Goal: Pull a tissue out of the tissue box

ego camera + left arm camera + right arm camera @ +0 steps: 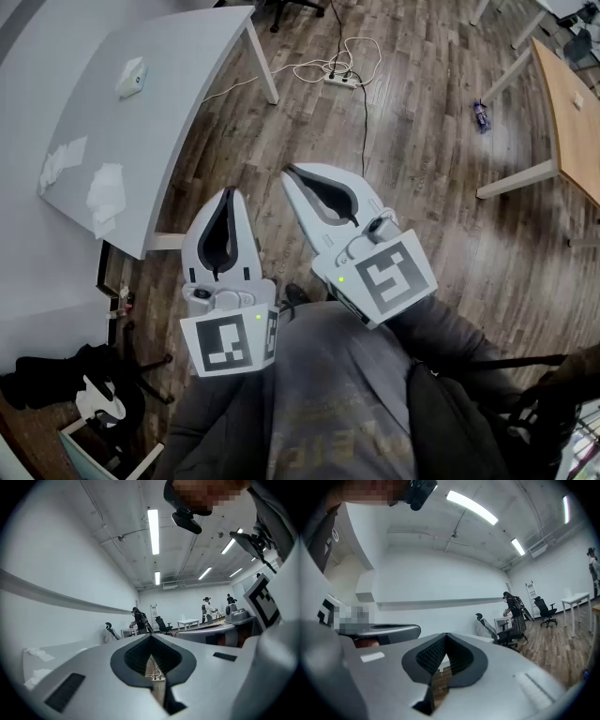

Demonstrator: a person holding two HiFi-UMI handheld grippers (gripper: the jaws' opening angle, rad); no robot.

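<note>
I am holding both tools level in front of my body, above the wooden floor [422,169] and well away from the work. The left gripper [228,195] has its jaws pressed together at the tips. In its own view there is only a thin slit between them, and through it I see floor and a white power strip [339,81] with its cables, but nothing is gripped. The right gripper [287,175] sits just beside it, angled a little toward the left one, and its jaws are also closed on nothing. Each gripper's marker cube faces up toward my head camera.

The grey table [178,103] lies ahead and to my left, well apart from both grippers. Near its far end rests a small white object [131,78]. It may be the tissue box, but it is too small for me to be sure. Two loose crumpled tissues [64,160] lie on the tabletop closer to me, one near the left edge and the other just beside it toward the near corner.

A wooden-topped table [574,122] stands to my right. In the gripper views, people and office chairs show at the far end of the room.
</note>
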